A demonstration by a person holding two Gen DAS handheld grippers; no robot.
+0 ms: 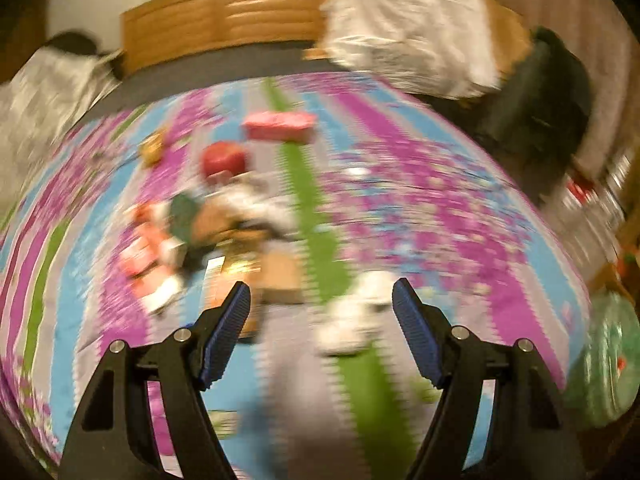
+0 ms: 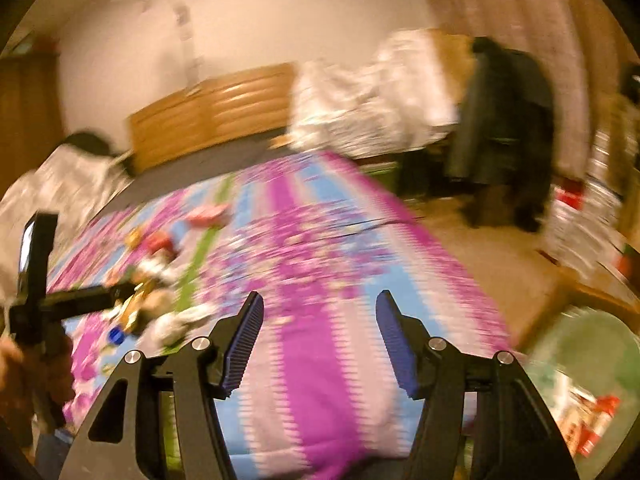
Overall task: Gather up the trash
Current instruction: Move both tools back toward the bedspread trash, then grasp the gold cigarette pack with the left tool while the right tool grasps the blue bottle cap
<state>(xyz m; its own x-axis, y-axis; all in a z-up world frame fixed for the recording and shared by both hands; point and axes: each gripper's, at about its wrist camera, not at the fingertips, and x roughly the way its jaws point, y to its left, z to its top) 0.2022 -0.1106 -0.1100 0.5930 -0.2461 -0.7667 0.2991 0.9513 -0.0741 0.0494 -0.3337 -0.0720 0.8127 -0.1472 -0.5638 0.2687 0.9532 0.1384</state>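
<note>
Both views are blurred by motion. Several pieces of trash lie on a purple, blue and green patterned bedspread: a pink box, a red round item, a heap of wrappers, a brown carton and crumpled white paper. My left gripper is open and empty, above the spread, with the white paper just ahead between its fingers. My right gripper is open and empty over the bare spread. The left gripper's body shows at the left of the right wrist view, by the heap.
A green translucent trash bag with some wrappers in it stands at the lower right; it also shows in the left wrist view. A wooden headboard, white bedding and a dark garment are beyond the bed.
</note>
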